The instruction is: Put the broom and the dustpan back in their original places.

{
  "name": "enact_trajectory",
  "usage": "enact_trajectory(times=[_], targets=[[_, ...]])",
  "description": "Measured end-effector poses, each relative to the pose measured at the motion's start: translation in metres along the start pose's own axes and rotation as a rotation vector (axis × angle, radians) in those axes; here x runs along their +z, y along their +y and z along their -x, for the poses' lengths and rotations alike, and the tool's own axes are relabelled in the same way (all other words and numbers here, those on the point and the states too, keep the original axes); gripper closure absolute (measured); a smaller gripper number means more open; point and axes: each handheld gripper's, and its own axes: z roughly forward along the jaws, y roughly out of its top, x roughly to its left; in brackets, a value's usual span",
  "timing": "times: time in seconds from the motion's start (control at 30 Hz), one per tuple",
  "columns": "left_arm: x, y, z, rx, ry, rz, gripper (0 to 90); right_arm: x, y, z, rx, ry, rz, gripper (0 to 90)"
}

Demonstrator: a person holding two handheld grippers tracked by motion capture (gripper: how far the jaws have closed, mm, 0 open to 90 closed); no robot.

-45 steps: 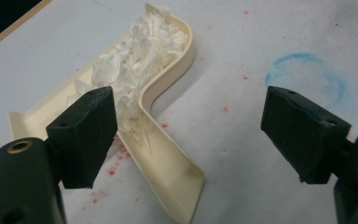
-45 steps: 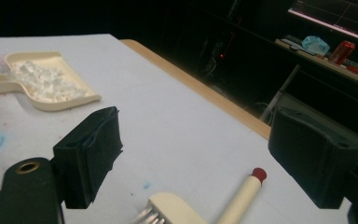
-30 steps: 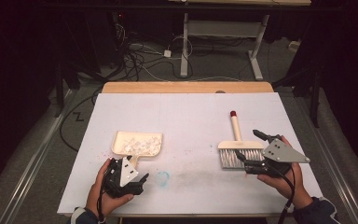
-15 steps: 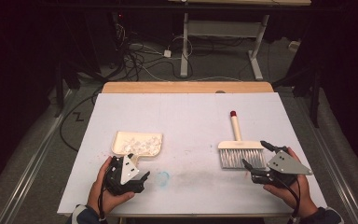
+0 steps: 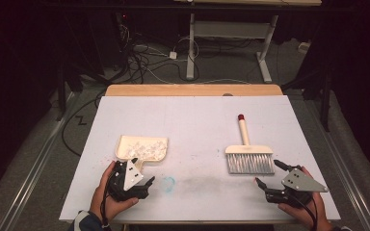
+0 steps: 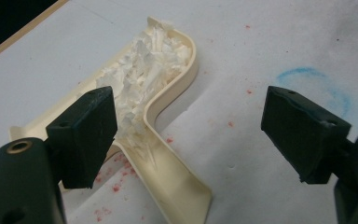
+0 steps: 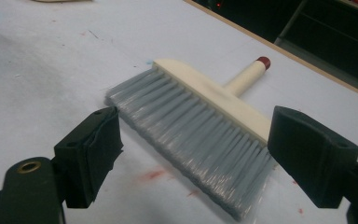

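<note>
Big white table [image 5: 192, 120] sits in a dark room with cables on the floor behind it, a faint blue scribbled ring [image 5: 168, 183] near its front edge, no readable writing anywhere. The brush [image 5: 248, 153] lies flat right of centre, the cream dustpan [image 5: 142, 147] full of white scraps sits left. Both the left gripper [image 5: 144, 185] and right gripper [image 5: 269, 175] have jaws spread apart, empty, just near of each.

White table [image 5: 192, 120] lit evenly from above; surroundings left in near darkness. Only faint, soft shadows cast beside brush [image 5: 248, 156] and dustpan [image 5: 142, 147]. High view grainy, slightly soft throughout. Gripper views sharper at mid-distance; near jaws rendered slightly blurred. No strong glare noted; bristles [image 7: 196, 135] softly sheened.
</note>
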Motion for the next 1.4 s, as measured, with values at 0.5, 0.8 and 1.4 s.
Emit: enact_trajectory(times=[0.5, 0.8, 1.4], targets=[[-0.0033, -0.0020, 0.0044, 0.023, -0.004, 0.000, 17.8, -0.0012, 0.0067, -0.0039, 0.001, 0.019, 0.019, 17.8], [-0.0011, 0.0007, 0.0047, 0.033, -0.003, 0.001, 17.8, -0.0030, 0.0074, -0.0067, -0.015, 0.014, 0.015, 17.8], [0.0037, 0.0018, 0.0051, 0.026, -0.009, -0.011, 17.8, -0.0019, 0.0070, -0.0053, -0.018, 0.023, 0.007, 17.7]])
